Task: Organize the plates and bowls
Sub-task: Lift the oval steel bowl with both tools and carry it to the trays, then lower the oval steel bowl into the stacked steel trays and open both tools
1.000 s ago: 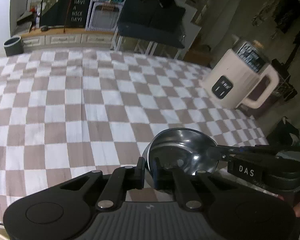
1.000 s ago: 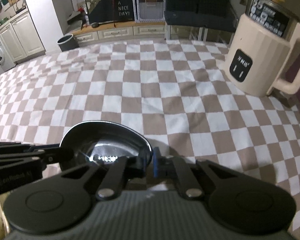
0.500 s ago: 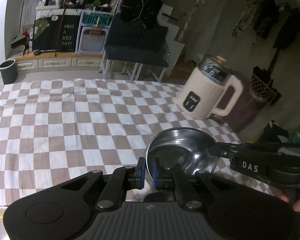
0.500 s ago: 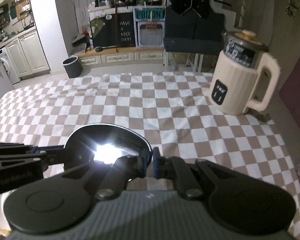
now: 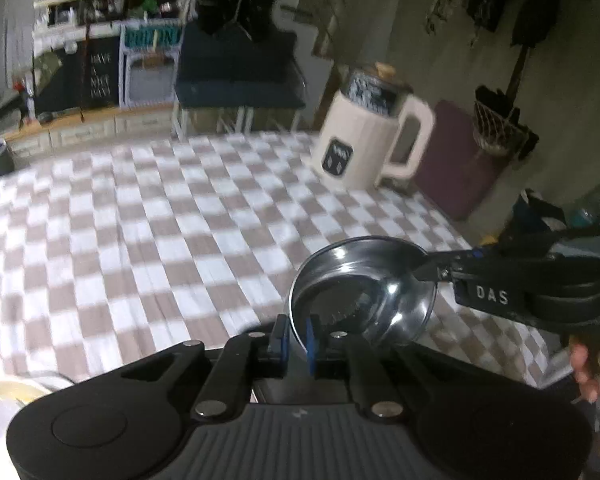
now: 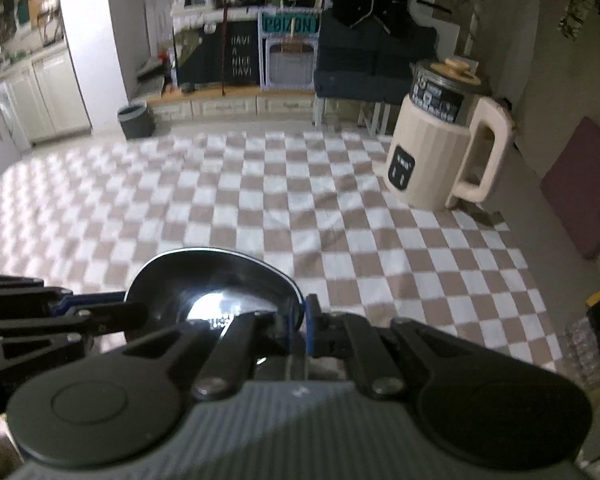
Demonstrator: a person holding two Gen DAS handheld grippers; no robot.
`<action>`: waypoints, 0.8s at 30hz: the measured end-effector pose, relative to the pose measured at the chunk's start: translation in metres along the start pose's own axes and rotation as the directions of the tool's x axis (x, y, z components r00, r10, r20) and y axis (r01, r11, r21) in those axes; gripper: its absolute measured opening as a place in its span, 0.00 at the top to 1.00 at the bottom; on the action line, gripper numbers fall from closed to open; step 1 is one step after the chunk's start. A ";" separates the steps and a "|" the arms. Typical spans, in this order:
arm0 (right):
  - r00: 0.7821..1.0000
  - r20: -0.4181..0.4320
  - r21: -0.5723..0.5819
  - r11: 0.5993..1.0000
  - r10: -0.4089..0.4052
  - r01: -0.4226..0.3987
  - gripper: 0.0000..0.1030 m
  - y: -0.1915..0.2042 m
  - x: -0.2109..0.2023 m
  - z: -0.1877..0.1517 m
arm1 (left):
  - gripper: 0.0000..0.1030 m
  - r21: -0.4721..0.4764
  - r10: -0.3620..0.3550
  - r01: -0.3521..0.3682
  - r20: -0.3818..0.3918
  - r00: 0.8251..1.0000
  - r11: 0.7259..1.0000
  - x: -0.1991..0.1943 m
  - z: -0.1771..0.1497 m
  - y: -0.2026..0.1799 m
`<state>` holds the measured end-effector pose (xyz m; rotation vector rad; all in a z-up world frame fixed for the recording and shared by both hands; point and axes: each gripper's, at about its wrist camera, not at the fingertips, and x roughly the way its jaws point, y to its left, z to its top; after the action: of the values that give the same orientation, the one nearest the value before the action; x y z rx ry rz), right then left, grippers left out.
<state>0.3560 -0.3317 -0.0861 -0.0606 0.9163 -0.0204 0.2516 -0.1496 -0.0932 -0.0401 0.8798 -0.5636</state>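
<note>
Both tongs, left tongs [image 5: 294, 338] and right tongs [image 6: 298, 326], are pinching the steel bowl [image 5: 362, 286] rim; uneven pulling is risking a slip onto the checkered worktop [image 5: 140, 240].

"DAS" on right hand-held gripper [image 5: 436, 270]; "POIZON" on sign [image 6: 290, 24].

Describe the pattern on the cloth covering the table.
The cloth is checkered in brown and white squares, clearest in the right wrist view.
</note>
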 end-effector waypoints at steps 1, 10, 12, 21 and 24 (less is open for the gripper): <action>1.000 -0.019 -0.012 1.000 -0.008 0.007 0.93 0.001 0.004 -0.002 | 0.90 -0.011 -0.005 0.005 -0.021 1.000 1.000 0.003 -0.004 0.001; 0.992 -0.123 -0.114 0.993 -0.017 0.003 0.94 0.020 0.026 -0.008 | 0.88 0.012 0.020 -0.018 -0.118 0.993 1.000 0.021 -0.025 0.012; 0.990 -0.142 -0.129 0.992 -0.016 -0.002 0.94 0.025 0.031 -0.008 | 0.88 0.012 0.021 -0.019 -0.132 0.991 1.000 0.024 -0.028 0.014; 0.978 -0.200 -0.152 0.988 -0.063 0.033 0.93 0.036 0.055 -0.008 | 0.85 0.066 0.008 0.004 -0.173 0.985 0.998 0.038 -0.036 0.012; 0.973 -0.217 -0.159 0.986 -0.075 0.040 0.93 0.036 0.066 -0.007 | 0.85 0.092 0.014 0.003 -0.182 0.983 0.996 0.044 -0.037 0.012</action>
<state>0.3904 -0.2987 -0.1446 -0.2325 1.1388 -0.0104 0.2517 -0.1535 -0.1521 0.0995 1.0306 -0.6086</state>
